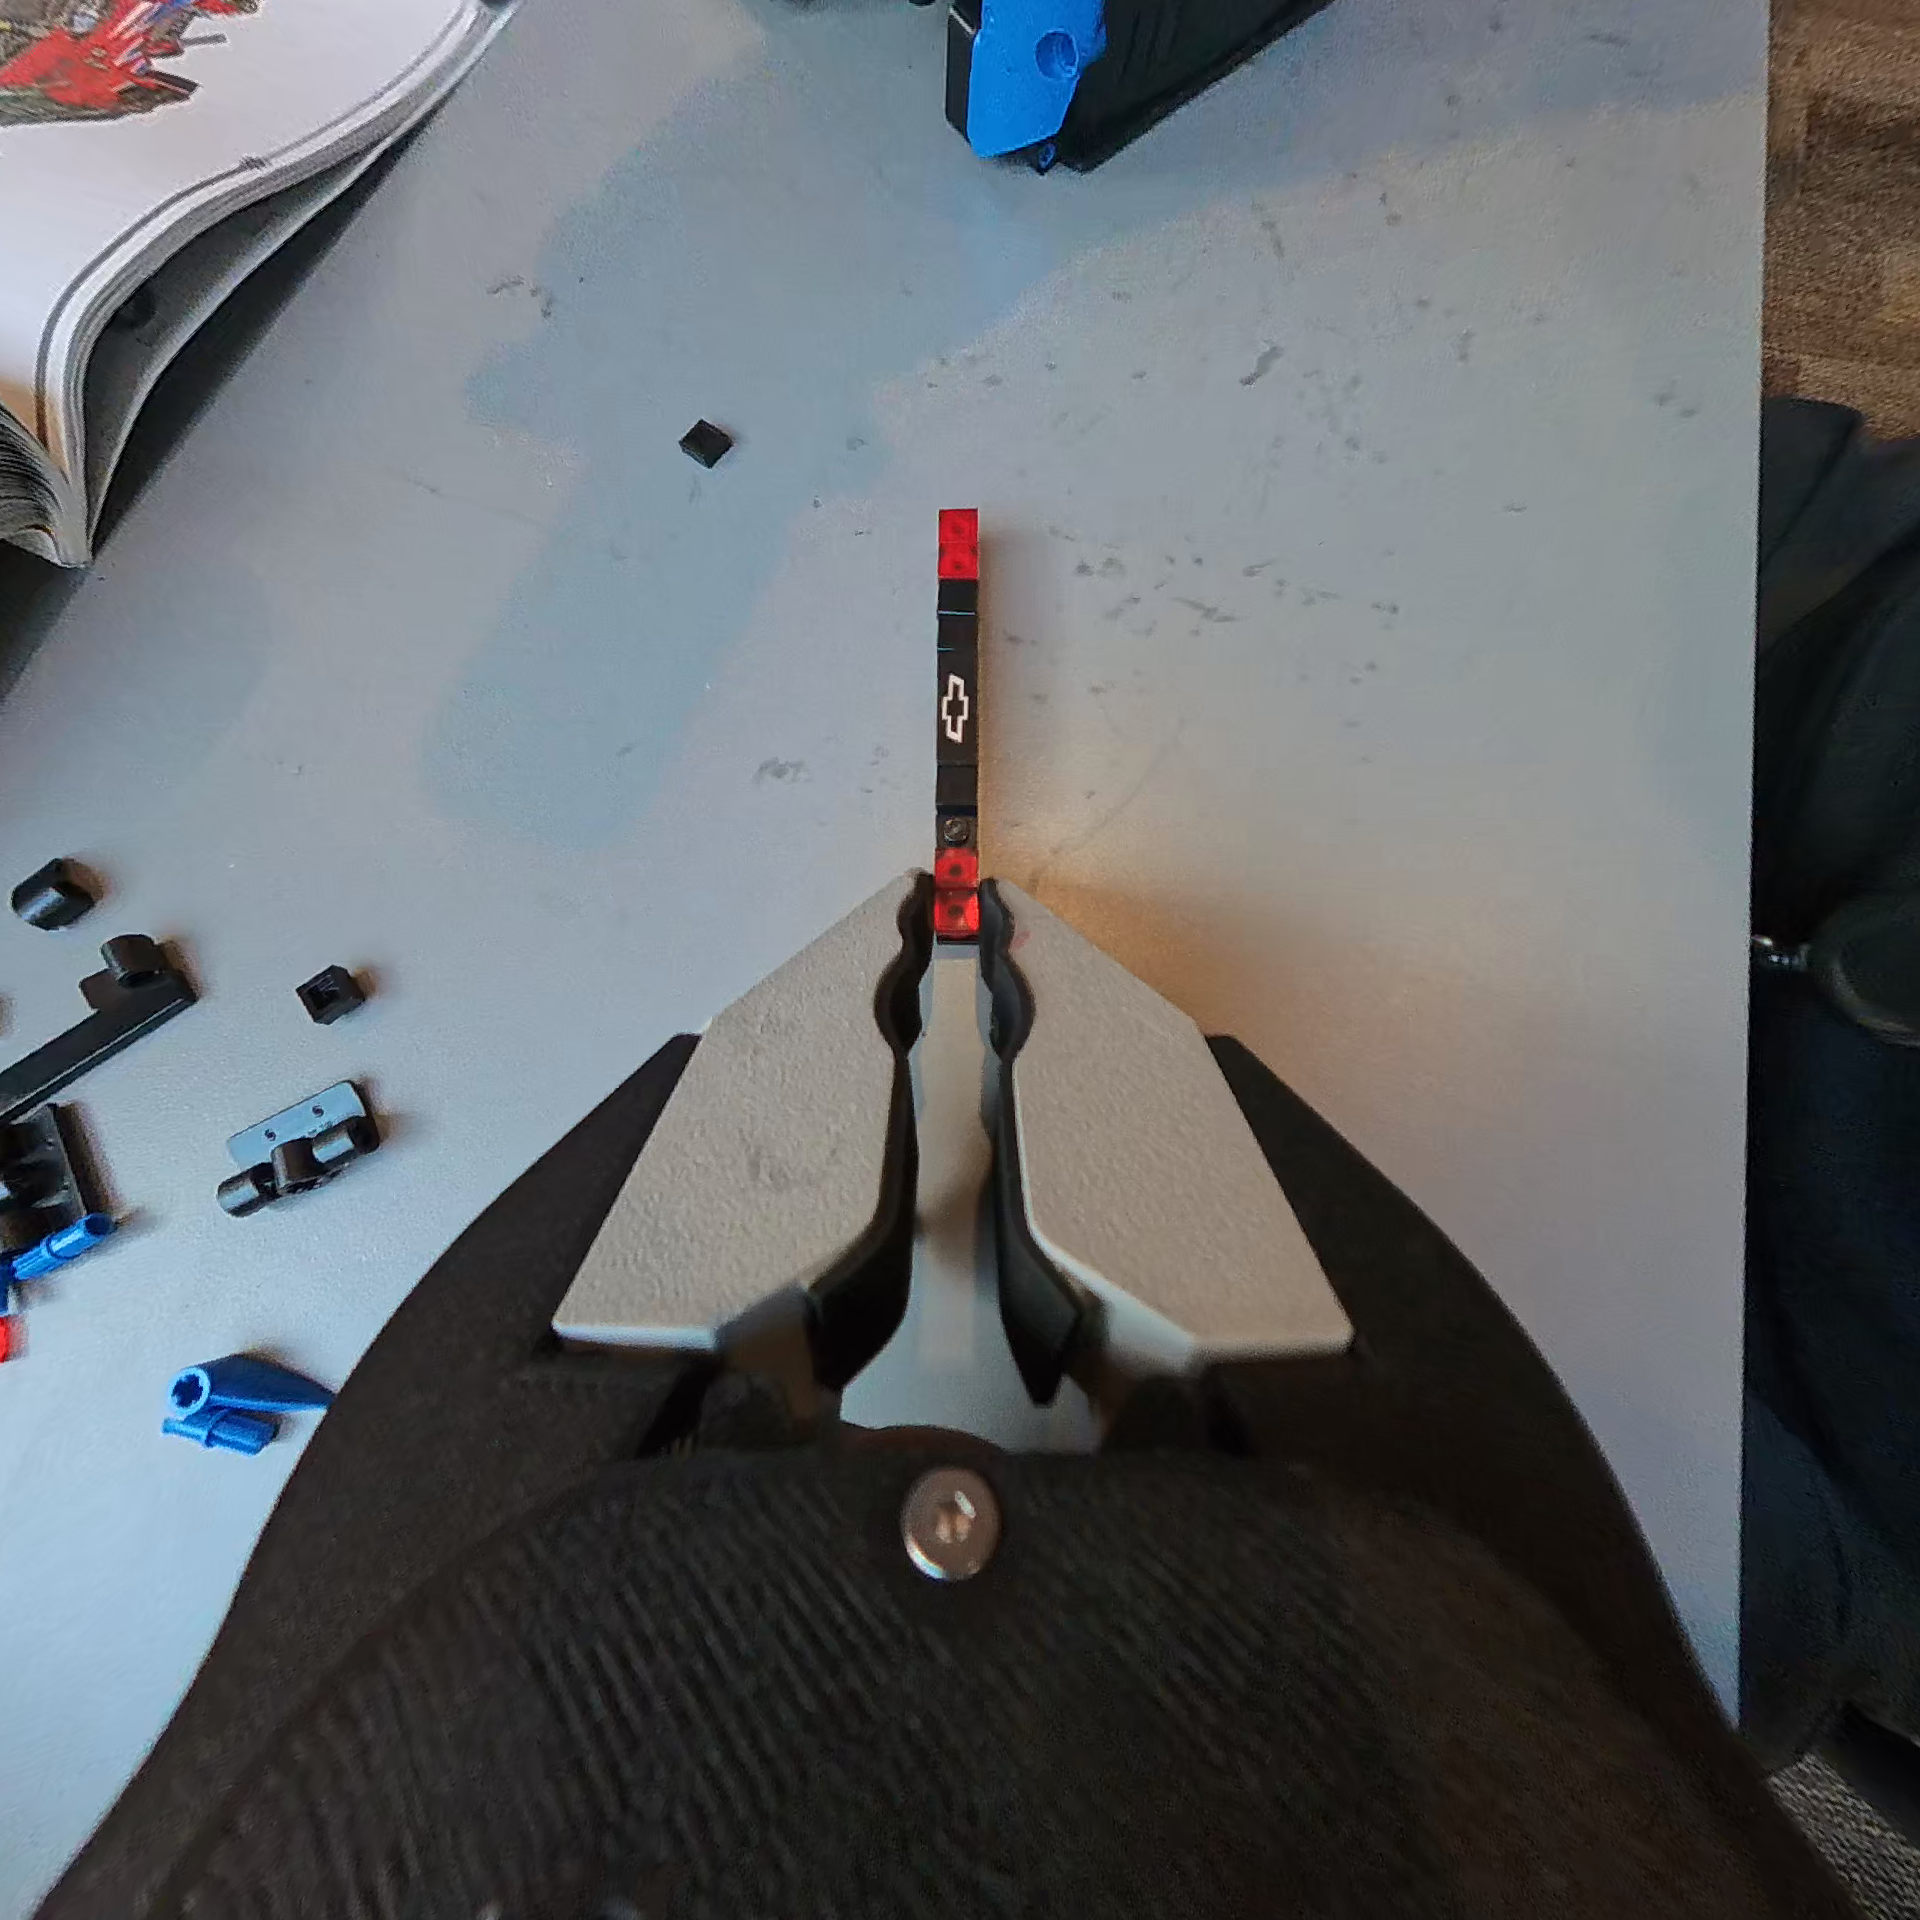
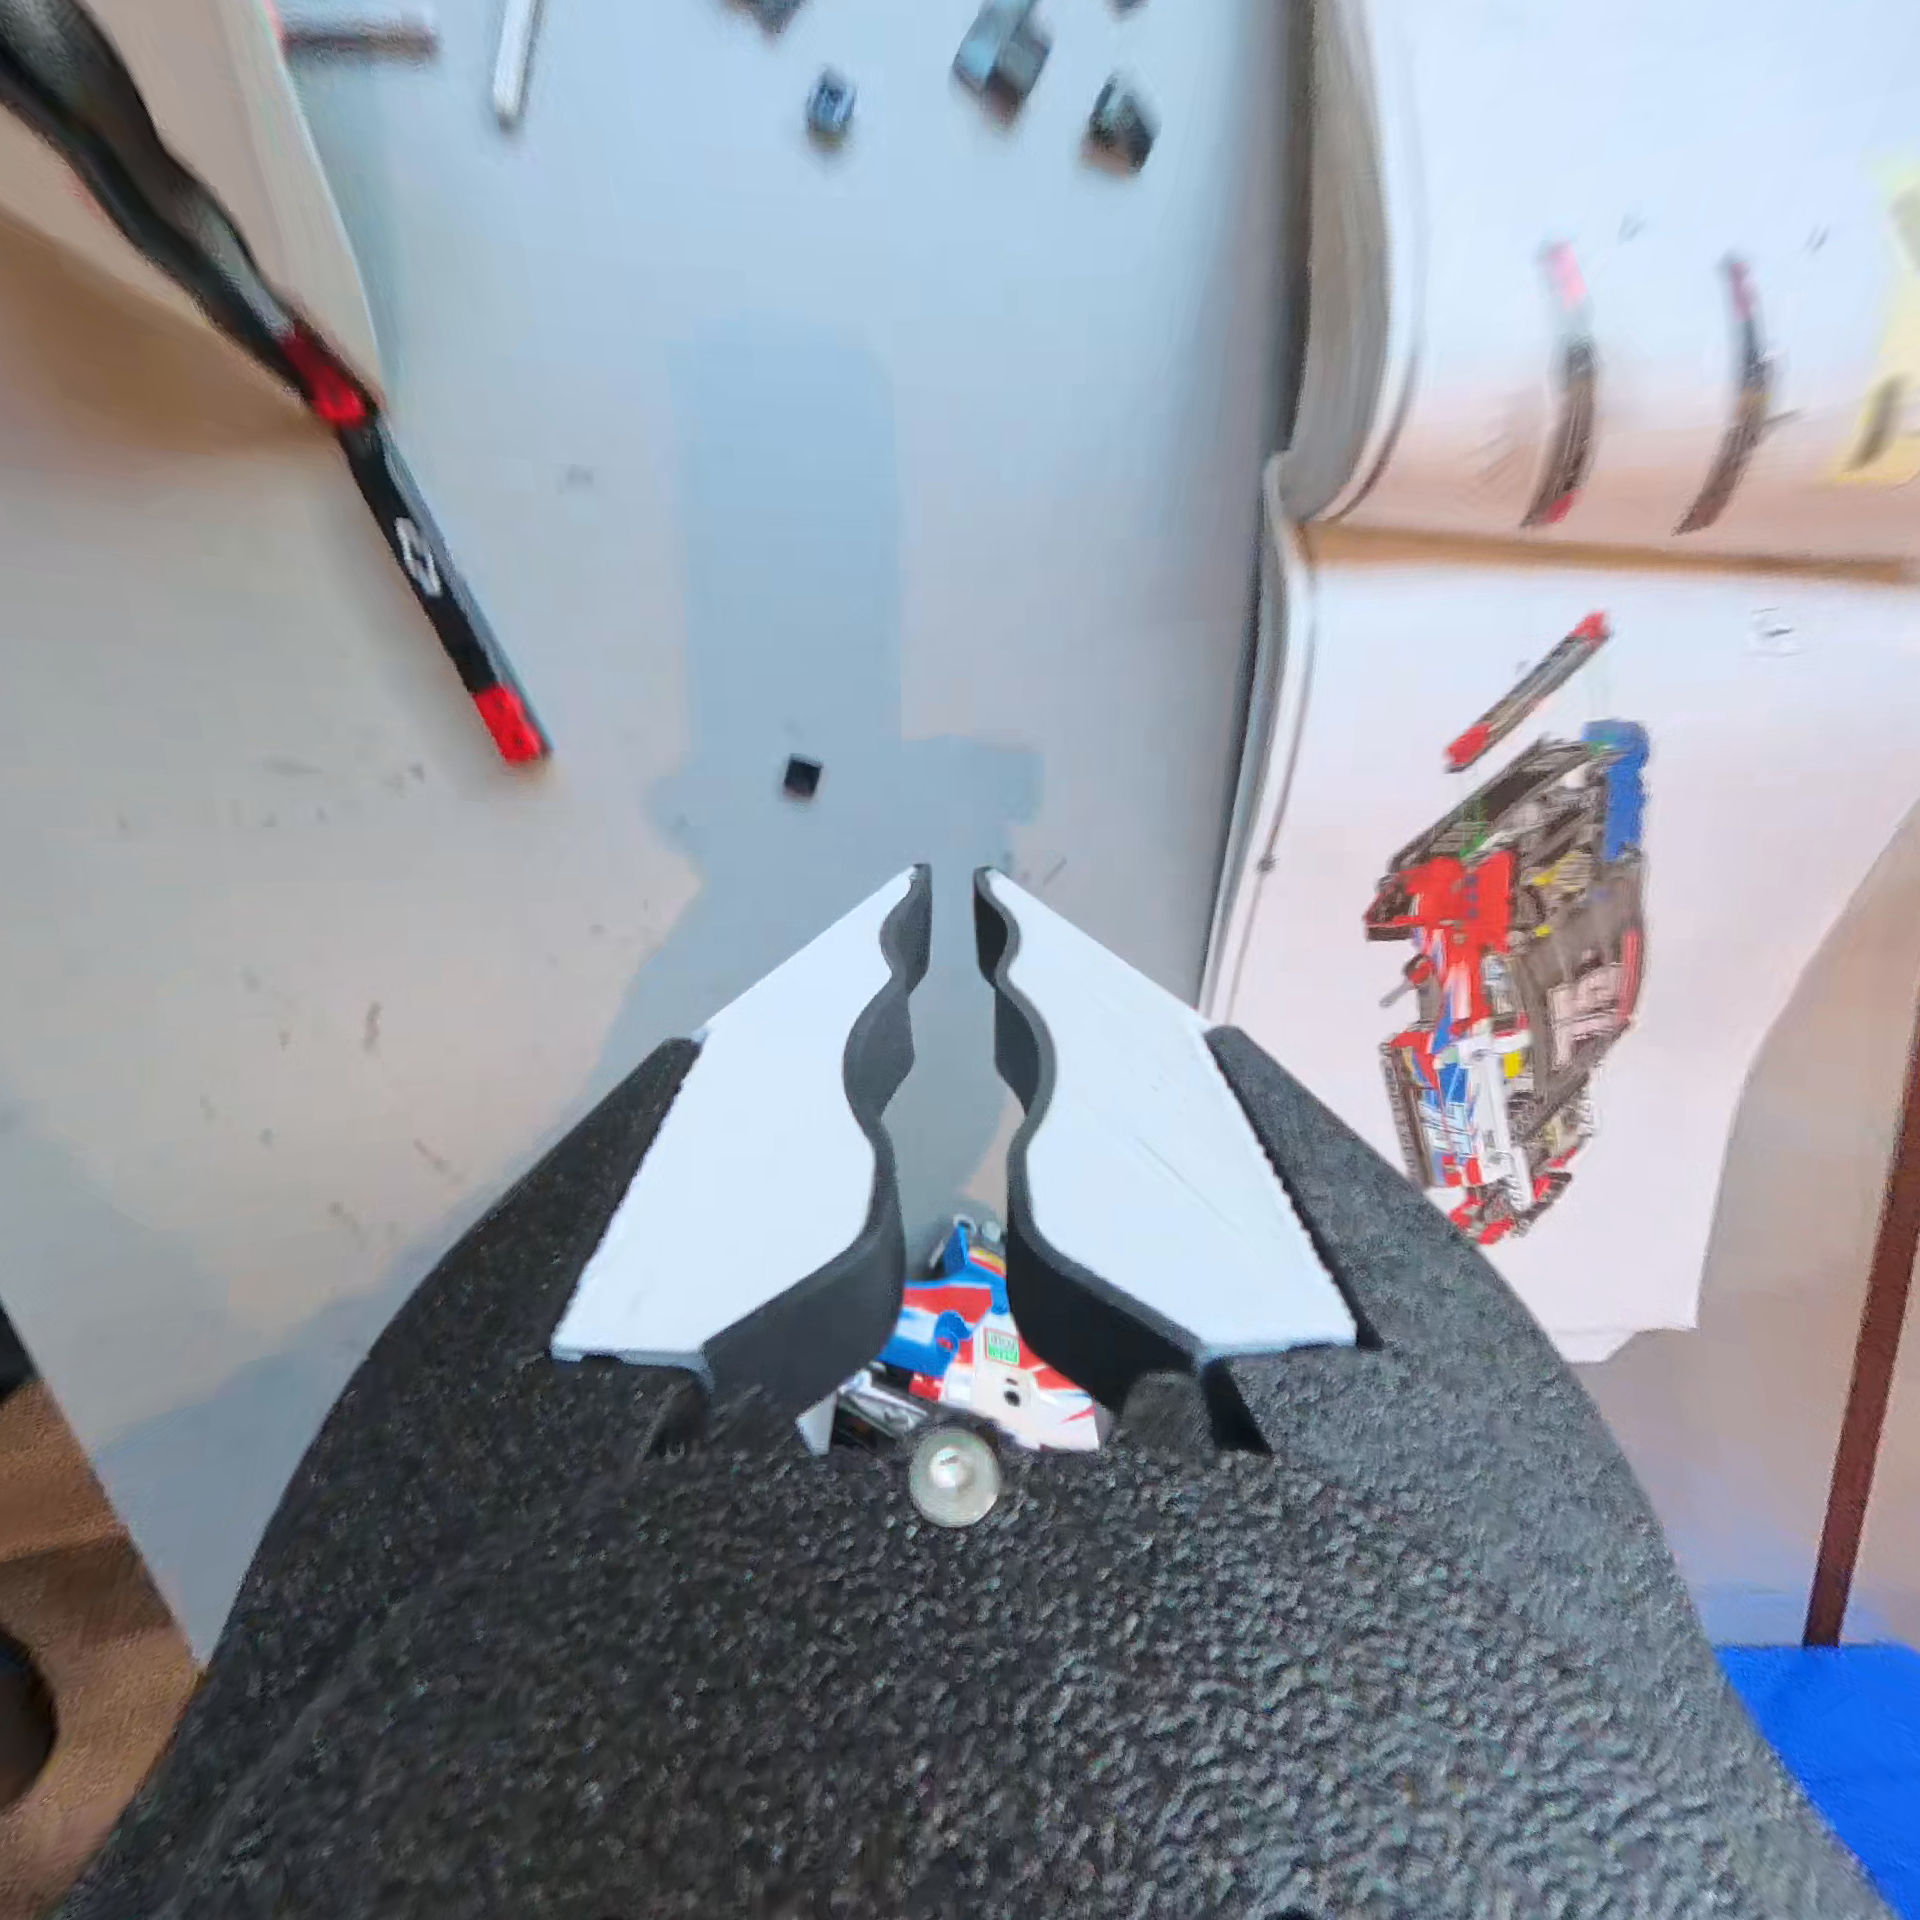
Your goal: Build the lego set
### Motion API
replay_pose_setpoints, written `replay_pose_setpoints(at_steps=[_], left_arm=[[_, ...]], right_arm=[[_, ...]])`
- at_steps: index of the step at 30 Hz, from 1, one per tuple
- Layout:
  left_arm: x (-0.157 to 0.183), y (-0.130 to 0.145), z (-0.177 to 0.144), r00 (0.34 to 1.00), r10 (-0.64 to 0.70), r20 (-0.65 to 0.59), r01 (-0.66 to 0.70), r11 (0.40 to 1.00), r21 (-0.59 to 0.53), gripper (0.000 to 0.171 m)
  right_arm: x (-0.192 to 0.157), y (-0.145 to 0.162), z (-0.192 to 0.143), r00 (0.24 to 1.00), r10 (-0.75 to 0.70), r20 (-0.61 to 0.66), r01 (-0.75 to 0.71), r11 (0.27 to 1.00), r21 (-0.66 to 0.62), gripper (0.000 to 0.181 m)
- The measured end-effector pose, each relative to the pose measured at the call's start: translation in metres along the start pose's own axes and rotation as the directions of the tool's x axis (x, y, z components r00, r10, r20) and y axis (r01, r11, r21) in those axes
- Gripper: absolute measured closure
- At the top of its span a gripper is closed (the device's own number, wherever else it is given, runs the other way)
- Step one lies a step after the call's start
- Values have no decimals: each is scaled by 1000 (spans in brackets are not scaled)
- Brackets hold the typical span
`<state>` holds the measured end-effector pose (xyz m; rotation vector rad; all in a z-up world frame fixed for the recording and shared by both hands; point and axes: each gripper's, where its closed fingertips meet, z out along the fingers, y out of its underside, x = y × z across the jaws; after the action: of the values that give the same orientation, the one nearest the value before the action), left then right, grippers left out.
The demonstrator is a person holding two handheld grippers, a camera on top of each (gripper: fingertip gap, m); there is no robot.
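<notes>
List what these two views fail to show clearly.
- Lego model, right wrist view: mostly hidden behind the right gripper.
- Black strip, left wrist view: its near end is covered by the left gripper clamping it.
- Instruction booklet, right wrist view: motion-blurred.
- Loose pieces, right wrist view: blurred, cropped by the top edge.

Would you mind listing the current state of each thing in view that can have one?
Left gripper: shut on the black-and-red strip.
Black-and-red strip: assembled, held by one red end.
Right gripper: narrowly open, holding nothing.
Instruction booklet: lying open on the table.
Small black tile: loose on the table.
Partly built car: below the right gripper, mostly hidden.
</notes>
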<state>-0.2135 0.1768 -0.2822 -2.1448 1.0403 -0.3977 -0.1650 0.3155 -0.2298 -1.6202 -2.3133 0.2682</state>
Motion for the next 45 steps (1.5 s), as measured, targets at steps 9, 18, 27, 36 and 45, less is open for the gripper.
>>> replay_pose_setpoints(at_steps=[9,18,27,36,45], left_arm=[[-1,0,0,1000,14,24,-14,1000,0,167],[-2,1,-1,1000,3,17,-3,1000,2,161],[-1,1,-3,999,32,32,-33,999,9,148],[5,-18,-19,951,131,281,-164,982,95,142],[58,-105,-40,741,389,547,-550,819,163,150]], right_arm=[[-35,-5,45,994,36,101,-31,998,-53,163],[-37,-5,57,990,81,120,-73,995,-68,175],[-88,-31,10,987,124,101,-142,968,208,175],[-132,-45,-22,935,256,247,-356,675,647,175],[-163,-66,-66,763,93,639,-615,407,675,175]])
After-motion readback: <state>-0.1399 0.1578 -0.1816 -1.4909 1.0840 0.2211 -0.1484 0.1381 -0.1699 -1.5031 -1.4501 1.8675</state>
